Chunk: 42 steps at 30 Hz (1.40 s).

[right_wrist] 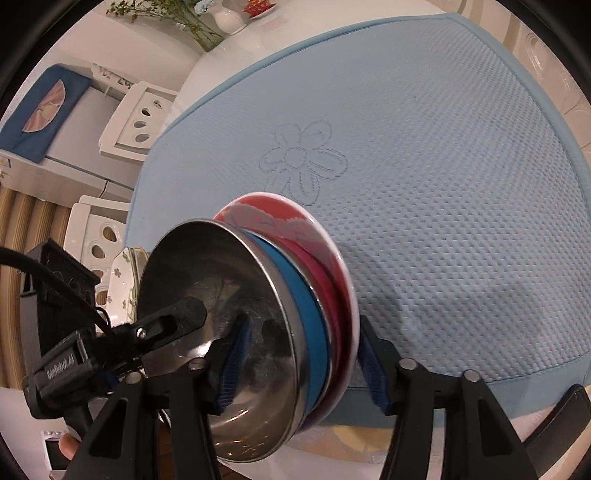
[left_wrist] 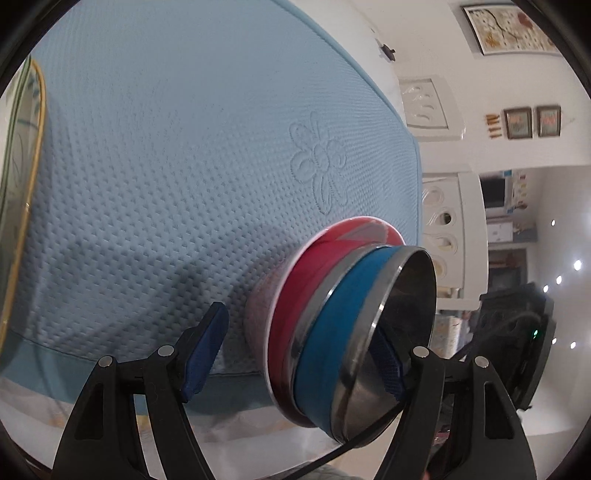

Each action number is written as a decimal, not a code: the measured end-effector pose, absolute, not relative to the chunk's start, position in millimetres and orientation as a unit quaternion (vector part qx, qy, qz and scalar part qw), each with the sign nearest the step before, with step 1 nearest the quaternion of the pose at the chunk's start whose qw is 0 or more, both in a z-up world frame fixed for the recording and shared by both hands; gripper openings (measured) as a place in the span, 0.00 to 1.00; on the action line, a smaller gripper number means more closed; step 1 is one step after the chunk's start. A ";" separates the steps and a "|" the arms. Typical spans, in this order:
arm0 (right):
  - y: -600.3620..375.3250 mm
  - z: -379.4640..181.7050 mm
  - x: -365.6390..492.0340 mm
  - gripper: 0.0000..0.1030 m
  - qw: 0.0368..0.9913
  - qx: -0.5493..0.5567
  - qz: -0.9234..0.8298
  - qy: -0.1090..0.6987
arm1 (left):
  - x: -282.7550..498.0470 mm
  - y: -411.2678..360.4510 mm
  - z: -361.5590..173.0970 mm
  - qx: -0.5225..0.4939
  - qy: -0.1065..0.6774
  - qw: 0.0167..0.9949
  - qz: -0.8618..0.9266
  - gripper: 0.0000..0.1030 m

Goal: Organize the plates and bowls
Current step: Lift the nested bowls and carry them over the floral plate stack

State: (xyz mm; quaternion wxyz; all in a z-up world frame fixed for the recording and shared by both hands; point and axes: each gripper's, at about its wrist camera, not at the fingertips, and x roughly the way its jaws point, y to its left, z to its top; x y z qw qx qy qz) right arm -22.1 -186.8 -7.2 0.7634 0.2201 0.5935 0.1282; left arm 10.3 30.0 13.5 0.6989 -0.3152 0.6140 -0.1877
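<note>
A steel bowl with a blue band point(left_wrist: 384, 332) is nested in a red bowl with a white rim point(left_wrist: 314, 280), both on the light blue mat point(left_wrist: 166, 147). They also show in the right wrist view: steel bowl point(right_wrist: 229, 332), red bowl point(right_wrist: 317, 266). My left gripper point(left_wrist: 295, 354) is open around the stack, one finger on the red bowl's outer side, the other inside the steel bowl. My right gripper point(right_wrist: 303, 358) is open and straddles the rims, one finger inside the steel bowl, one outside the red bowl. The left gripper body point(right_wrist: 74, 354) shows opposite.
A gold-rimmed glass plate point(left_wrist: 22, 177) stands at the mat's left edge. Floral white plates point(right_wrist: 123, 280) sit behind the steel bowl. White chairs point(right_wrist: 136, 118) surround the table. A vase with flowers point(right_wrist: 229, 18) stands at the far side.
</note>
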 end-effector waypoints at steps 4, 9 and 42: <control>-186.6 -11.6 -22.3 0.43 0.764 0.221 0.131 0.592 | 8.6 28.7 6.1 -0.332 0.618 0.686 -0.193 0.63; -190.9 -14.6 -23.7 0.43 0.765 0.232 0.135 0.586 | 9.2 20.5 4.6 -0.326 0.618 0.690 -0.189 0.58; -137.4 55.9 -19.9 0.43 0.801 0.158 0.157 0.556 | 0.2 55.5 87.1 -0.274 0.548 0.776 -0.149 0.57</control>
